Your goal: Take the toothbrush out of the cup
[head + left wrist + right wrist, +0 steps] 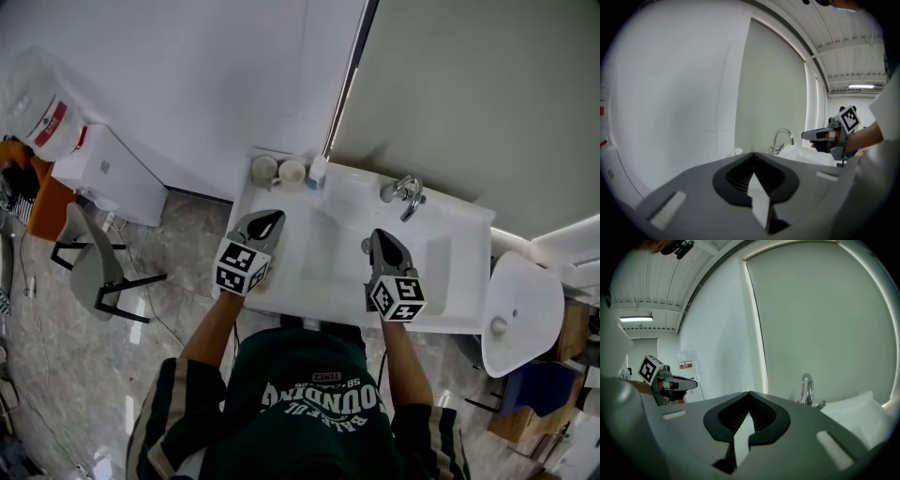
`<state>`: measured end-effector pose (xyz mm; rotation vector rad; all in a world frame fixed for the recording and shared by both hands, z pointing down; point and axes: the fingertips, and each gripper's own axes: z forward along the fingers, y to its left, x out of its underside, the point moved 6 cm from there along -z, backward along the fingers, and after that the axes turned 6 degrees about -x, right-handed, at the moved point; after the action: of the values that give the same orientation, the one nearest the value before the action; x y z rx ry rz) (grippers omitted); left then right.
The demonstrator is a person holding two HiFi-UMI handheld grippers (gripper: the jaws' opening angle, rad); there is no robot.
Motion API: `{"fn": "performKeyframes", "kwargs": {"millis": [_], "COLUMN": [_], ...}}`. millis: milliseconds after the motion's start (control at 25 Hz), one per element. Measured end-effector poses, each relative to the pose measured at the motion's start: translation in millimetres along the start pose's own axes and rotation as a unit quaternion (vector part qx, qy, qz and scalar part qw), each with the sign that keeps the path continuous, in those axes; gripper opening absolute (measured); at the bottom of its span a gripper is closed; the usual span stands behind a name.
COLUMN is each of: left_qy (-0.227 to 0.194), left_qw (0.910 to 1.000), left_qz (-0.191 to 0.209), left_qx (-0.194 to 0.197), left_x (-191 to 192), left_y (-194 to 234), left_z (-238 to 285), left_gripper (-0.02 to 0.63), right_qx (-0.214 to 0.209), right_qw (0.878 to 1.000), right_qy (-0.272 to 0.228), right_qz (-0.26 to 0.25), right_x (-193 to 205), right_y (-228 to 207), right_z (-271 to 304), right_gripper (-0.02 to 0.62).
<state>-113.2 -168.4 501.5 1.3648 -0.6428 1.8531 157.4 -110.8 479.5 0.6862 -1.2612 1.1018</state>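
Glossy grey marbled floor (187, 244) runs under a plain white wall (187, 84), and beside the wall a large matte panel (469, 94) of pale green fills the back of the room. The counter (459, 234) is a smooth white slab with rounded edges and a shallow rectangular basin (328, 248) sunk into its middle. A curved chrome faucet (405, 192) sits at its rear edge. At the back left corner stand a squat off-white corner cup (265, 171) and, touching or nearly touching it, a second cup (292, 172) of the same round shape. From up here I cannot pick out the toothbrush for certain. A slim white and blue object (317, 172) stands upright just beside the second cup, too small for me to name. My left gripper (753, 153) hangs over the counter's left edge, well short of the cups, its grey ribbed jaws pressed together on nothing. My right gripper (749, 393) is over the counter's front right, jaws likewise closed and empty. A grey chair (89, 253) on black legs stands off to the left, and a rounded white fixture (520, 300) to the right.
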Motion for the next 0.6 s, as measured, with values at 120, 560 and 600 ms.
{"fn": "performKeyframes", "kwargs": {"millis": [120, 560, 600], "left_qy": [0.0, -0.003, -0.003], "left_qw": [1.0, 0.9999, 0.9999], "left_qz": [0.001, -0.003, -0.003], "left_qx": [0.004, 0.013, 0.013], "left_x": [0, -1, -1], "left_y": [-3, -15, -15], "left_z": [0, 0, 0], "left_gripper": [0.051, 0.051, 0.051], "right_qx": [0.003, 0.009, 0.009], "right_qw": [1.0, 1.0, 1.0], "right_qy": [0.001, 0.004, 0.004], "right_qz": [0.0, -0.003, -0.002], "right_x": [3, 6, 6], "right_y": [0, -2, -3], "right_z": [-2, -11, -11], "right_gripper": [0.002, 0.002, 0.002]}}
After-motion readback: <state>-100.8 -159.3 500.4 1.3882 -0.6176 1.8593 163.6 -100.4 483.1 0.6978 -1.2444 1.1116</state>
